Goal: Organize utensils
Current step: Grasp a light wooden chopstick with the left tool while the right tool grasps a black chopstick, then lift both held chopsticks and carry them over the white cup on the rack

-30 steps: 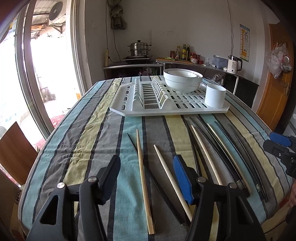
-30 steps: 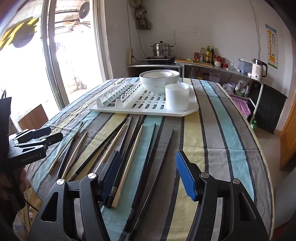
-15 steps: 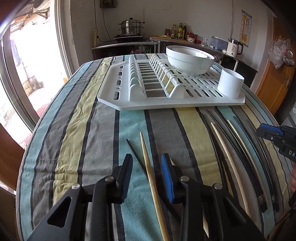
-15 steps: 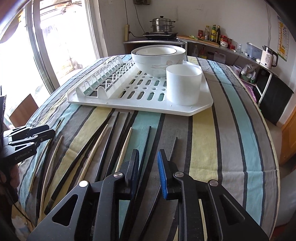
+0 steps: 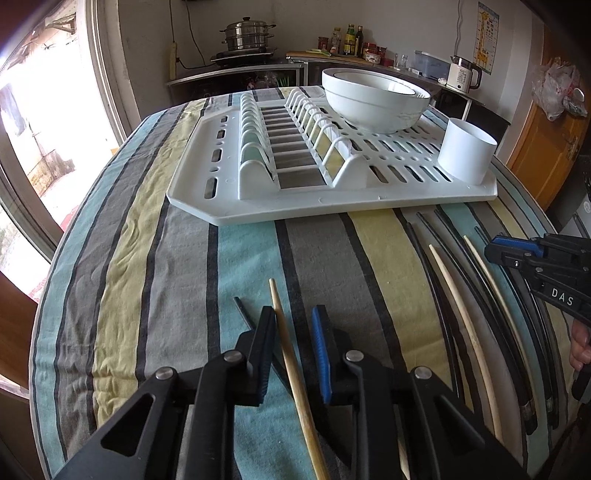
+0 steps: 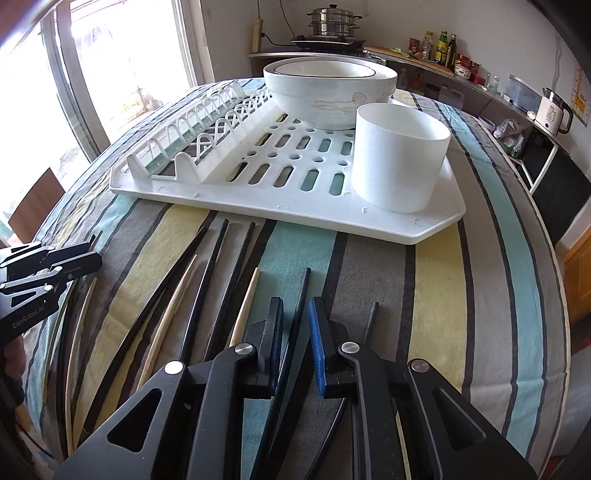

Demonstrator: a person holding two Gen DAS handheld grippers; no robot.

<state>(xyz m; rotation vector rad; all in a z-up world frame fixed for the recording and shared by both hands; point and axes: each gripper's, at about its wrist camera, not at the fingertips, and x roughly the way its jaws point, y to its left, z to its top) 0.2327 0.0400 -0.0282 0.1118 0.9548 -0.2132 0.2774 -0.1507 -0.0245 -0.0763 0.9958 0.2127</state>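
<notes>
left gripper [image 5: 293, 325] closing around a wooden chopstick [image 5: 291, 362], pads not yet pressing. right gripper [image 6: 295, 314] closing around a black chopstick [image 6: 297, 314], gap visible. both chopsticks flat on striped tablecloth [image 5: 166, 280], near white drying rack [image 5: 332, 199].

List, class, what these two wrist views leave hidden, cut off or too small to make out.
- Left wrist view: the near end of the wooden chopstick between the closing left gripper fingers runs off the bottom edge.
- Right wrist view: the right gripper body covers the near end of the black chopstick.
- White cup: its wall hides the inside.
- Bottles: labels too small.
</notes>
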